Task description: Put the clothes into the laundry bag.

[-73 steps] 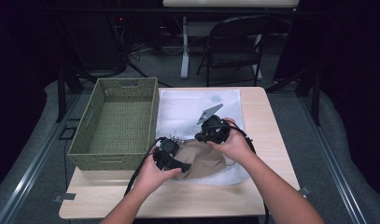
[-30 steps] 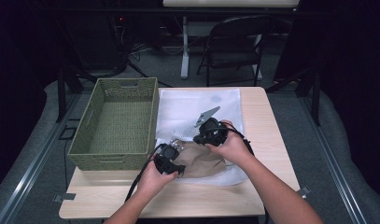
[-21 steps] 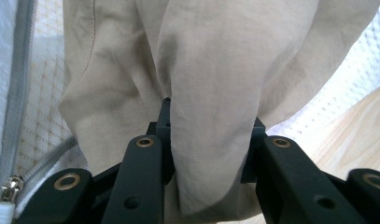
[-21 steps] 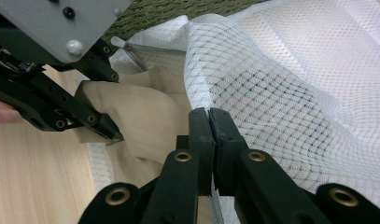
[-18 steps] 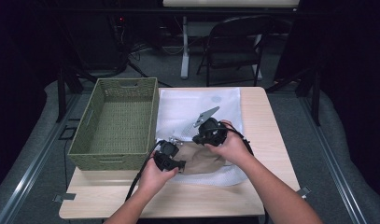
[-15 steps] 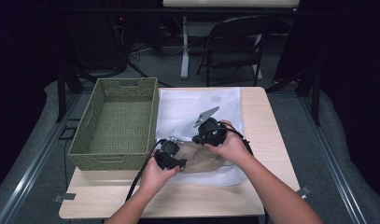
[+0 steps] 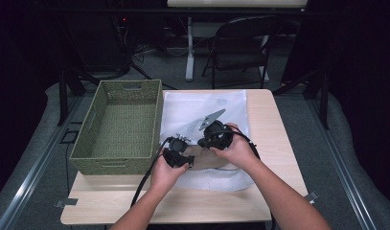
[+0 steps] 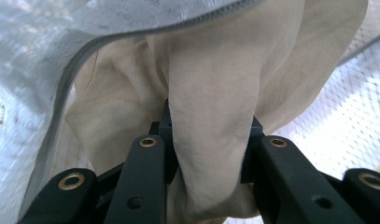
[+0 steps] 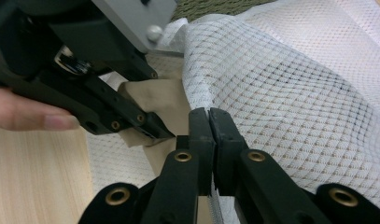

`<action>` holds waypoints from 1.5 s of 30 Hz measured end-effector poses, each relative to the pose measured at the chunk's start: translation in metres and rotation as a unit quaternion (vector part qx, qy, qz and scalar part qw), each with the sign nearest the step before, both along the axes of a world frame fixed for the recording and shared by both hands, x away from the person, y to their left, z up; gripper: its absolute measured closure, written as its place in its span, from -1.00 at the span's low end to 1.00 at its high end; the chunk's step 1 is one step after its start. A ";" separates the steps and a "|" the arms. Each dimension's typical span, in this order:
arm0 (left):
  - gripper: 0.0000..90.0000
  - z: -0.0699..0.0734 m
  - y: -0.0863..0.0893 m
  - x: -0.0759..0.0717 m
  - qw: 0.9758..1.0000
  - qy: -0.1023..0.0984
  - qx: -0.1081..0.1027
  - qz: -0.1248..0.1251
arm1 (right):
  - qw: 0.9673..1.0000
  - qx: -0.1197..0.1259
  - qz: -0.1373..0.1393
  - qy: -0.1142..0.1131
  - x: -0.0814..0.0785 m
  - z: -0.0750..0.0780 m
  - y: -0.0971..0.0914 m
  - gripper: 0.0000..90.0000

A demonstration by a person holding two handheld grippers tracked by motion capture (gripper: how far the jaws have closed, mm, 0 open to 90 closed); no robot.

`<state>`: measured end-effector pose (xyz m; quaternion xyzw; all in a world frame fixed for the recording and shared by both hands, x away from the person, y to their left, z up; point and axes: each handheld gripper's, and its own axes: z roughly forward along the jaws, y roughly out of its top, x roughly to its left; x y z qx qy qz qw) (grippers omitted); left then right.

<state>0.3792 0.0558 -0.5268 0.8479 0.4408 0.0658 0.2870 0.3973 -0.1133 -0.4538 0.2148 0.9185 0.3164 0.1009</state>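
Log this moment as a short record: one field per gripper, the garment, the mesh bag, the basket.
left gripper: jaws have just been closing, now pinching a fold of the beige cloth
right gripper: shut on the edge of the white mesh bag, holding it lifted by the zipper
beige cloth: partly inside the bag's opening, bunched at the left jaws
white mesh bag: spread flat on the table, right of the basket
green basket: on the table's left, nothing visible inside

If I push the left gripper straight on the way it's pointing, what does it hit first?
The left gripper already pinches a fold of the beige cloth, its jaws just closing on it. Straight on, it would probably push that cloth deeper under the zipper edge of the white mesh bag; depth beyond is unclear.
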 end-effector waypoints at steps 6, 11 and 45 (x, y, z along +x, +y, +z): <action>0.60 -0.001 -0.004 0.006 1.000 -0.011 -0.002 0.018 | 1.000 -0.004 0.000 0.001 0.000 0.001 0.000 0.97; 0.60 -0.006 -0.007 0.007 1.000 -0.015 0.007 0.020 | 1.000 -0.002 -0.002 0.001 0.001 0.001 -0.001 0.97; -0.10 0.004 0.029 -0.045 0.999 -0.014 0.007 -0.034 | 1.000 -0.010 -0.002 0.022 -0.005 -0.019 -0.009 0.95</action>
